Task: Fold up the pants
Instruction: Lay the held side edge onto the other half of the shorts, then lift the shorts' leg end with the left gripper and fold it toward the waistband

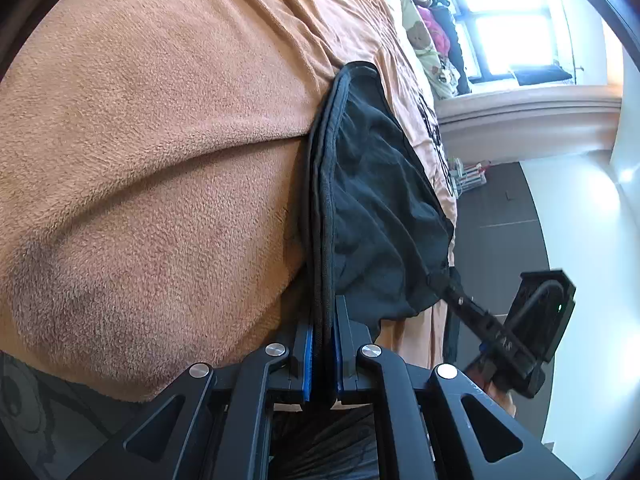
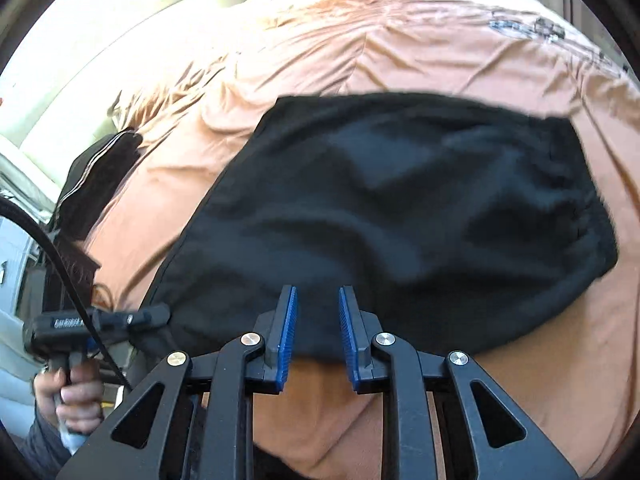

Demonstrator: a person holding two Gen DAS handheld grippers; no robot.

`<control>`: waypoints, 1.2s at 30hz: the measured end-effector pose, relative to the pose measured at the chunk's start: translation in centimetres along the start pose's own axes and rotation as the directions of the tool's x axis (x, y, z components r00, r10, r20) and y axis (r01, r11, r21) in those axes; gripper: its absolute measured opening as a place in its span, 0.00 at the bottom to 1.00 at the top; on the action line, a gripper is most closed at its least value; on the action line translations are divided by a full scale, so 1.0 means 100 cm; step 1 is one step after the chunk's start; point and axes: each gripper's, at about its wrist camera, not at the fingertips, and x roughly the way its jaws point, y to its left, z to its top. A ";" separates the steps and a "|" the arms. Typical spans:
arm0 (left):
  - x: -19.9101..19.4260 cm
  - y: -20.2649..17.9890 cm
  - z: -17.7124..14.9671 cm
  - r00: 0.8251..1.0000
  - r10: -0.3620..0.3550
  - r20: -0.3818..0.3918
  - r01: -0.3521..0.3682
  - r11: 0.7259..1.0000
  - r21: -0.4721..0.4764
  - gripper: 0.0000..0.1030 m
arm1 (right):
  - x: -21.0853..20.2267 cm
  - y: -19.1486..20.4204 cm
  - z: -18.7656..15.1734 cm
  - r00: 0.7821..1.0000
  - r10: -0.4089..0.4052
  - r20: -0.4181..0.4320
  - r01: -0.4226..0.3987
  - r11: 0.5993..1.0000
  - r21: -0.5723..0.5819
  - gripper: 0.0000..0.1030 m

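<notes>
Lay spread across an orange blanket (image 2: 420, 56) on a bed: black pants (image 2: 400, 216), folded over into a broad, rumpled shape, the near hem reaching toward the cameras. Clamped shut on the pants' piped edge (image 1: 322, 208): the left gripper (image 1: 322, 344), blue pads (image 1: 307, 356) pressed against several stacked layers of cloth, the edge running up and away from the jaws. Seen from the right wrist view, that same left gripper (image 2: 158, 316) at the pants' near left corner, handle wrapped by a hand (image 2: 74, 396), a black cable (image 2: 60, 264) curving past it. Straddled the near hem of the pants: the right gripper (image 2: 318, 320), jaws narrowed but still parted, black cloth between the blue pads (image 2: 288, 320); could not tell whether the pads actually pressed on the fabric. Showed up in the left wrist view too, the right gripper (image 1: 444, 280) at the pants' far lower corner, fingertips buried in dark cloth. Beyond the bed, blurred: a bright window (image 1: 512, 20), a pale sill (image 1: 532, 108), stuffed toys (image 1: 420, 36) heaped near the headboard, dark floor (image 1: 500, 216). Orange blanket creased in long folds beside the pants.
</notes>
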 end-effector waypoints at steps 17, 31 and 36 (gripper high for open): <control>0.002 0.001 0.008 0.997 0.030 0.065 -0.024 0.995 -0.092 0.17 | 0.057 -0.008 0.047 0.997 -0.074 -0.016 0.074 0.997 0.028 0.18; 0.010 -0.003 0.013 0.990 0.058 0.132 -0.036 0.986 -0.163 0.18 | 0.104 -0.021 0.099 0.991 -0.134 -0.021 0.136 0.989 0.066 0.16; 0.013 -0.004 0.014 0.989 0.066 0.129 -0.045 0.985 -0.164 0.18 | 0.113 -0.023 0.110 0.991 -0.133 -0.024 0.135 0.987 0.086 0.16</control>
